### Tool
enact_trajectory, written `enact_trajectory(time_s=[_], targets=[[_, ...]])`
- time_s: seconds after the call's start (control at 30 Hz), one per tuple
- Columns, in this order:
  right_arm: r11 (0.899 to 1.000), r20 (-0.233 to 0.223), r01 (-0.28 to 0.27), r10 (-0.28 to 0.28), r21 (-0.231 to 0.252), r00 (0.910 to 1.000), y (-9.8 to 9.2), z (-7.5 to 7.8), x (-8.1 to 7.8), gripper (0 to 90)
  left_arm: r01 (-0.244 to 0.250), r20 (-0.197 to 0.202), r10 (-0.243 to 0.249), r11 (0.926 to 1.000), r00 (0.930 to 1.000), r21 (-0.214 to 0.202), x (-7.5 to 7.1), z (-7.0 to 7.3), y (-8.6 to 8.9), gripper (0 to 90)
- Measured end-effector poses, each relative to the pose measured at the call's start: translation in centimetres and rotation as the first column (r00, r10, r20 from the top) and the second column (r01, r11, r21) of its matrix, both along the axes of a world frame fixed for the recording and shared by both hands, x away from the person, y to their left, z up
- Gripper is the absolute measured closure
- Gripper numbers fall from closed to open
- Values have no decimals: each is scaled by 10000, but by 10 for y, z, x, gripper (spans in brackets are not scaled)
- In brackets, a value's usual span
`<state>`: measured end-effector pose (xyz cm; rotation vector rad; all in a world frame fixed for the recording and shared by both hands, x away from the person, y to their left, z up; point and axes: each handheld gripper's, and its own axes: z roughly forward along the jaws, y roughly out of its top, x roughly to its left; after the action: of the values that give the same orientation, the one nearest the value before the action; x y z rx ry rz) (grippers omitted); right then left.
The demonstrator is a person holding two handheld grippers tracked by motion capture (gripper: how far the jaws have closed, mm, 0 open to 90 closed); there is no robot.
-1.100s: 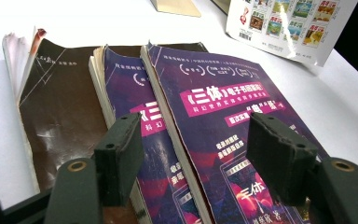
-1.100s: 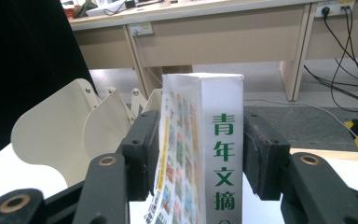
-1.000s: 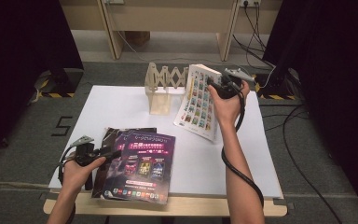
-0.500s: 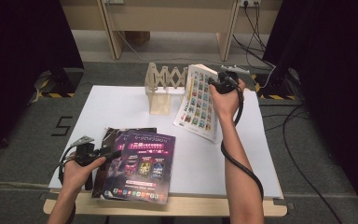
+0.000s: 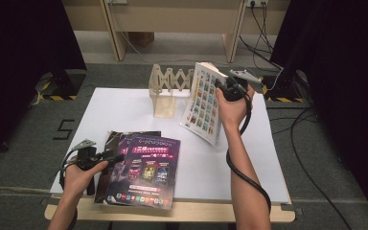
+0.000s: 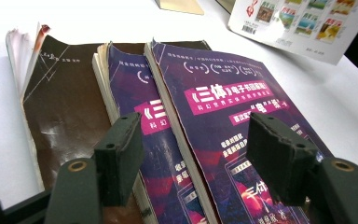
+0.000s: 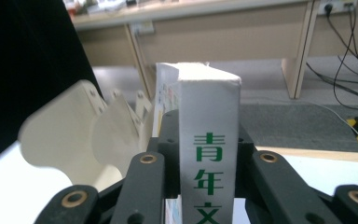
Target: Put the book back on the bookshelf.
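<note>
A thick white book [image 5: 202,103] with a grid of small colourful pictures on its cover stands tilted on the table, beside a wooden accordion rack [image 5: 167,91]. My right gripper [image 5: 223,88] is shut on its spine. The jaws have just been closing with the book between them. In the right gripper view the white spine [image 7: 209,154] with green characters sits clamped between the black jaws. My left gripper [image 5: 115,157] is open, low over a fanned stack of books at the front left. The top one is a purple book [image 6: 223,107], with the open jaws either side of its spine.
Under the top purple book lie a second purple book [image 6: 135,121] and a brown-covered book [image 6: 60,107]. The white table [image 5: 124,105] ends in a wooden front edge. The rack's rounded slats [image 7: 74,135] stand just left of the held book. Cables lie on the floor at right.
The right gripper's jaws have come in onto the white book's spine, and the book stands a little more upright. The left hand and the stack have not moved.
</note>
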<state>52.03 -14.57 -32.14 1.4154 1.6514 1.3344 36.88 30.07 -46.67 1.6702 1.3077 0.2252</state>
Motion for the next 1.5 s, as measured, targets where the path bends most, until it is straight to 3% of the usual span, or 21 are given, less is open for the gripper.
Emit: enact_trajectory(time_s=[0.1,0.13,0.33,0.43,0.53,0.83,1.13,1.37,1.5], targets=[[9995,250,71,-78,299,9997,1,3,-7,746,-13,13,13,10000,10000,7,0,0,0,353],[9991,565,90,-114,426,9983,5,7,-12,746,-13,16,13,10000,10000,8,0,0,0,353],[9972,1224,385,-462,644,9914,11,15,-16,746,12,38,-12,10000,10000,-10,-1,1,0,353],[9971,1576,556,-631,516,9855,13,20,-15,747,-20,44,20,10000,10000,-7,0,1,1,353],[9947,1562,800,-892,645,9837,12,22,-9,746,-6,35,6,10000,10000,-10,0,0,0,354],[9946,1595,770,-873,698,9833,25,18,1,746,24,19,-24,10000,10000,22,0,0,1,353],[9937,2046,822,-962,761,9741,37,20,16,745,-23,-19,22,10000,10000,-9,1,-2,2,354],[9938,2000,367,-573,1049,9781,58,15,21,745,-47,-2,47,10000,10000,-10,2,-2,5,353],[9956,2076,221,-406,906,9774,65,15,20,745,-54,9,54,10000,10000,-52,1,-1,6,353]])
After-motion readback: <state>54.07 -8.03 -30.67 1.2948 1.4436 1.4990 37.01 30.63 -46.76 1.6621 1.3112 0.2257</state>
